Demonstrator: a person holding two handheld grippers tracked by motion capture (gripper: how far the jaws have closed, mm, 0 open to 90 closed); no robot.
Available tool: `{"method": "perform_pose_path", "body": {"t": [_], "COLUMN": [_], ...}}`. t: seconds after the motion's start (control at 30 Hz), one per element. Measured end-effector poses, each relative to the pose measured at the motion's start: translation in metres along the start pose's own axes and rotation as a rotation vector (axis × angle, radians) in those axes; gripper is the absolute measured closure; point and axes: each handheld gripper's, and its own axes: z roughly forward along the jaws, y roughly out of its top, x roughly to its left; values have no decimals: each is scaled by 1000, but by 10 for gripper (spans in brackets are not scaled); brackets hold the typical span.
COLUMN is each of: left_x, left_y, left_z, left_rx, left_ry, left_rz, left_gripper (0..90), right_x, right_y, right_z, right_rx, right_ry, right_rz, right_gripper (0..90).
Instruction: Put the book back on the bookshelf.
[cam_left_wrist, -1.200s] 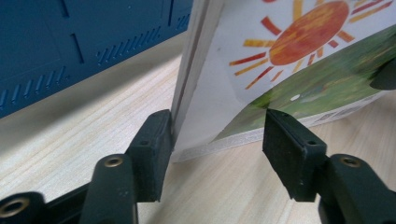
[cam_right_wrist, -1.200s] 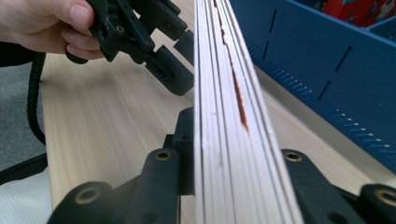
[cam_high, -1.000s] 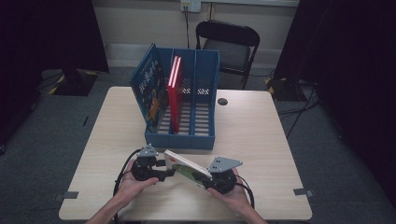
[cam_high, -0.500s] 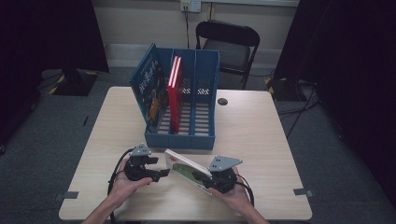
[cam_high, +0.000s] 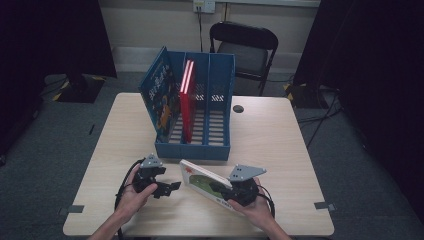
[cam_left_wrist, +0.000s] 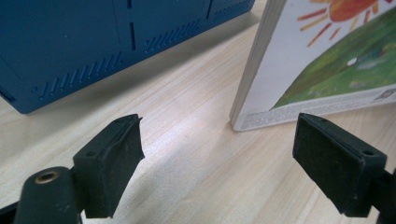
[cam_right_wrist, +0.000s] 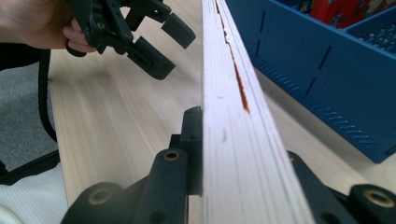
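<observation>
**Two grippers, one board book, handoff just finished**

Two grippers are working the near edge of the table (cam_high: 125, 125). From the high view, the right gripper (cam_high: 223, 190) is pinching the picture book (cam_high: 200, 176), which tilts up on its edge just in front of the blue file rack (cam_high: 200, 147). The left gripper (cam_high: 170, 188) sits just beside the book's near end, jaws spread with nothing between them; they've just been opening. A blue book (cam_high: 160, 95) and a red book (cam_high: 187, 100) already stand in the rack beyond both grippers.

In the left gripper view, both pads (cam_left_wrist: 114, 154) are wide apart over bare wood, and the book's corner (cam_left_wrist: 261, 112) sits just ahead of the far-side pad, not touching.

In the right gripper view, the jaws are clamped on the book's page edge (cam_right_wrist: 233, 116), with the rack (cam_right_wrist: 327, 70) just past it.

Looks like the book heads for an empty slot next. Best bet: keep the right grip firm, stand the book upright before lifting, and keep the left gripper clear so it doesn't snag the corner.
</observation>
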Motion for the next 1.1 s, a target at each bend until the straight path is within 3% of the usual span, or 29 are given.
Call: {"method": "perform_pose_path", "body": {"t": [0.5,1.1], "left_x": [-1,4], "left_y": [-2,-4], "left_z": [0,1], "left_rx": [18,22], "left_ry": [23,26], "left_rz": [30,18], "left_gripper": [157,158], "right_x": [-10,-15], "right_y": [6,19], "right_z": [-17,-40], "right_rx": [-42,-109], "right_ry": [-28,-69], "right_rz": [61,72], "right_gripper": [768,767]}}
